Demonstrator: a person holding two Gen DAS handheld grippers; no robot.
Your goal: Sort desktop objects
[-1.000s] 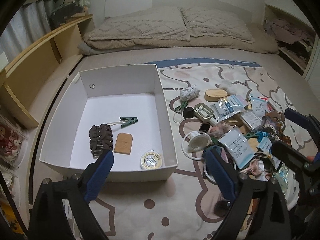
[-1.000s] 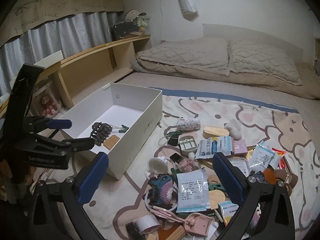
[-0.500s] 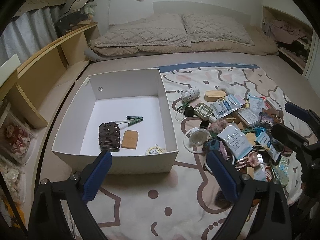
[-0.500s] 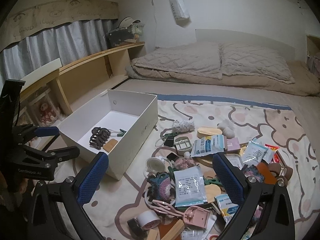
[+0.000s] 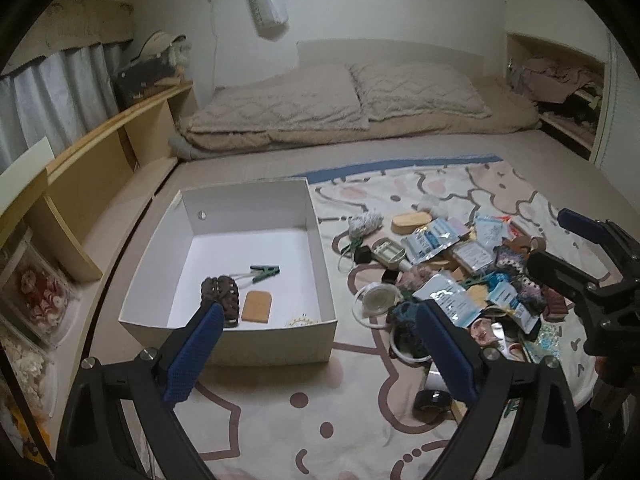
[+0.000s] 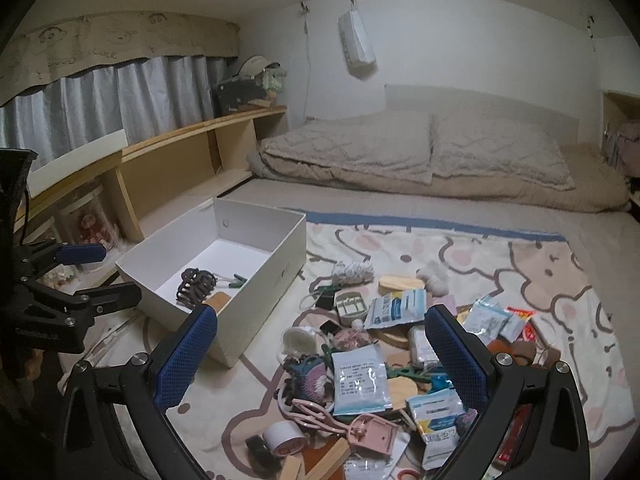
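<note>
while nothing is held in either tool, the left wrist view shows the left gripper (image 5: 316, 334) with its blue pads spread wide and empty, hanging above the near wall of the white box (image 5: 228, 342). inside the box lie a dark brown claw hair clip (image 5: 220, 294), a tan flat tag (image 5: 257, 306), a green clothes peg (image 5: 264, 271) and a round item half hidden behind the front wall, too little visible to name. to the right, on the bear-print blanket (image 5: 320, 420), the unsorted pile (image 5: 452, 272) spreads out, well apart from the pads.

in the right wrist view the right gripper (image 6: 320, 344) is equally wide open with nothing between its pads, hovering over the heap: a white sachet (image 6: 360, 378), a crocheted purple piece (image 6: 310, 376), a pink clip (image 6: 320, 412) and a roll of white tape (image 6: 282, 436) all overlap or touch.

the risk from here, as i judge it, lies in that crowding. a grasp aimed at the slick sachet could pinch a neighbour too, or drag the looped white cord (image 6: 308, 340) along, spilling things over the blanket. the soft bedding may also give under pressure, so a flat item could slide away instead of lifting.
</note>
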